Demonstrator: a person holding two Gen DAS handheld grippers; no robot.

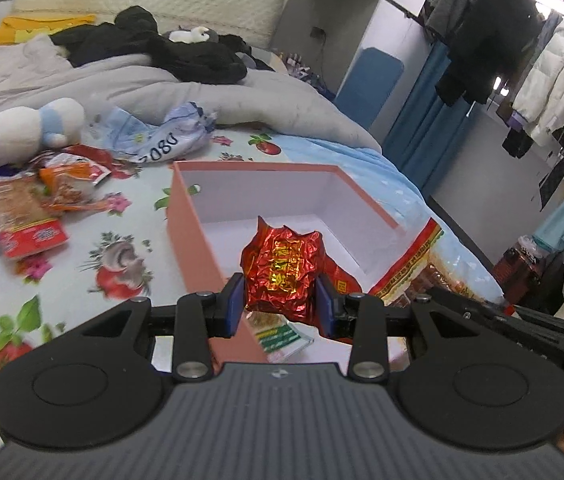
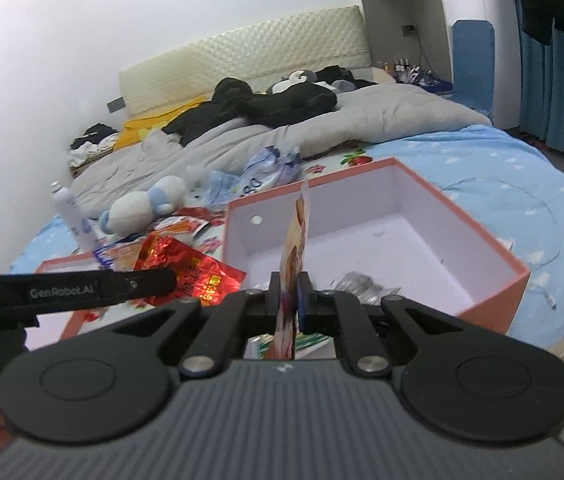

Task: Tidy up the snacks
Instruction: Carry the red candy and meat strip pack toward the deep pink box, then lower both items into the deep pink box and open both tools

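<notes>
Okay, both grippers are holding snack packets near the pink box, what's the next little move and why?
Probably ease the left gripper forward over the pink box and open it: its red foil packet hangs over the near wall, and the box has bare floor. The right gripper, pinching a thin packet, can follow.

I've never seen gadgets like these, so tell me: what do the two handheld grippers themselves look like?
Both match. The left gripper has a grey ribbed body, two round black discs, black linkage arms with silver pins, and blue pads on its fingers. The right gripper is built the same. In the right wrist view, the left gripper's black side reads "GenRobot.AI" in white.
</notes>
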